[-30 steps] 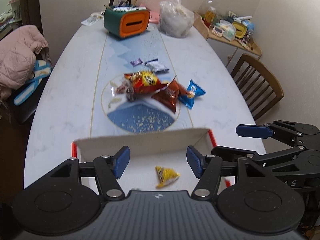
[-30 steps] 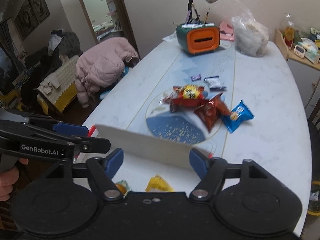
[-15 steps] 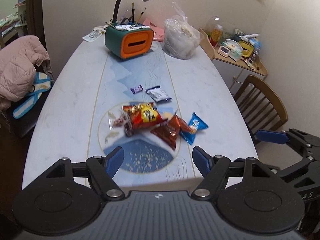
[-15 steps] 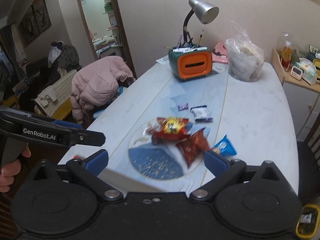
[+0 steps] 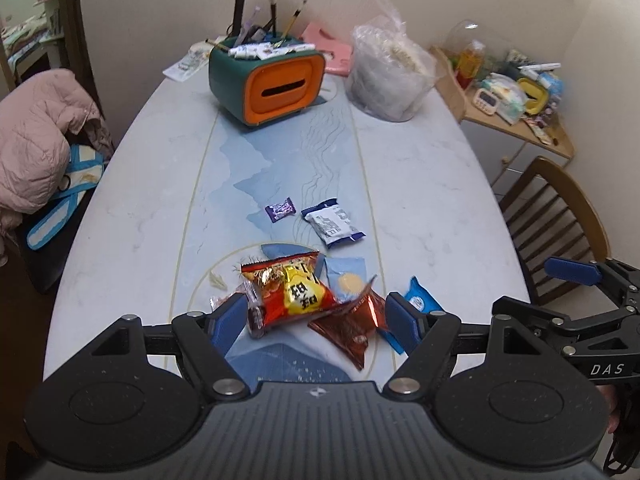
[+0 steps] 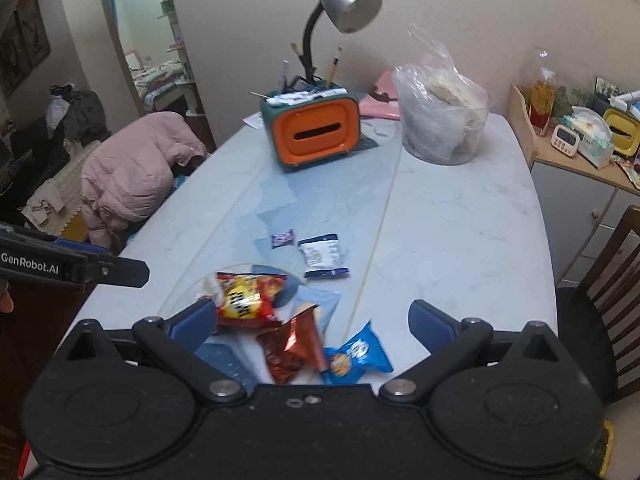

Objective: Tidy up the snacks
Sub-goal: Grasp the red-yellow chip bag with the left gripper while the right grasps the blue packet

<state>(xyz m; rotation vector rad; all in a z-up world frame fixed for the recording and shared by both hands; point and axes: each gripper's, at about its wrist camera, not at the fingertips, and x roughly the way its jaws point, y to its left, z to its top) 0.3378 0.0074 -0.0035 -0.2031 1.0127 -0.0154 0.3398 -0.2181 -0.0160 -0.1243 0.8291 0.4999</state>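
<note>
A pile of snacks lies on the table: a red and yellow chip bag (image 5: 294, 290) (image 6: 246, 294), a brown-red foil packet (image 5: 348, 326) (image 6: 294, 350), a blue cookie packet (image 5: 418, 302) (image 6: 354, 356), a white and navy packet (image 5: 332, 222) (image 6: 322, 254) and a small purple candy (image 5: 280, 210) (image 6: 282, 238). My left gripper (image 5: 316, 322) is open and empty, just before the chip bag. My right gripper (image 6: 312, 322) is open and empty over the foil packet and the cookie packet. The right gripper also shows in the left wrist view (image 5: 576, 272), the left one in the right wrist view (image 6: 120, 274).
A teal and orange tissue box (image 5: 268, 80) with pens, a desk lamp (image 6: 340, 0) and a clear plastic bag (image 5: 388, 76) stand at the far end. A wooden chair (image 5: 556, 216) is at the right, a pink jacket (image 6: 136, 172) at the left, a cluttered side cabinet (image 6: 580, 148) behind.
Both grippers have risen and moved forward from over the white box to the snack pile. The box and the yellow candy in it have dropped out of view. The right jaws have widened.
</note>
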